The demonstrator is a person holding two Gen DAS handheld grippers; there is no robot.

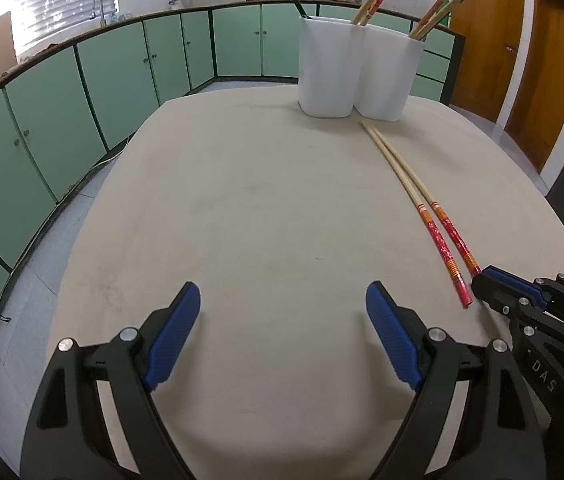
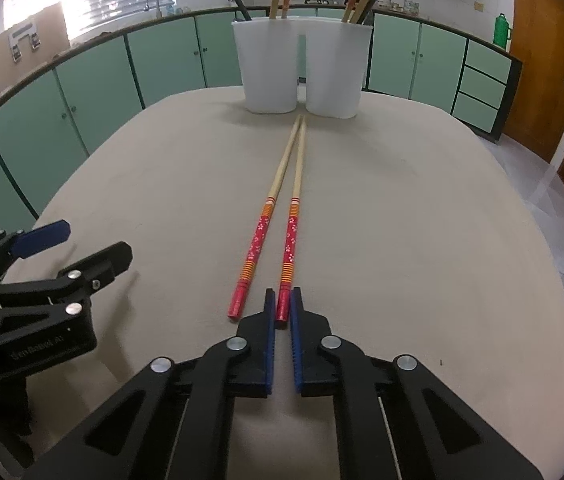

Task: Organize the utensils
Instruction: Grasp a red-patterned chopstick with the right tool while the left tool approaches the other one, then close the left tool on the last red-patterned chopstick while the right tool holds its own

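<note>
Right tool (image 2: 282,304) pinches the red butt end of the right chopstick (image 2: 290,240); the blue pads are pressed onto it from both sides. No earlier view to compare. The stick lies flat on the desk (image 2: 421,220), its pale tip pointing at the holders.

Left chopstick (image 2: 256,248) lies just beside the first, free of the tool. The two tips nearly meet at the far end; the red ends spread slightly apart toward me.

Left tool (image 1: 282,304) is spread wide, nothing between its pads, low over bare desk. It sits well to the left of the sticks. I see it in the right wrist view too, at the left edge, jaws apart.

Two white holders (image 2: 301,68) stand touching at the far side of the desk, just beyond the stick tips. Each holds several upright chopsticks, some red-patterned, some dark. Exact count I cannot tell.

Green cabinets (image 2: 162,60) run along the wall behind.
</note>
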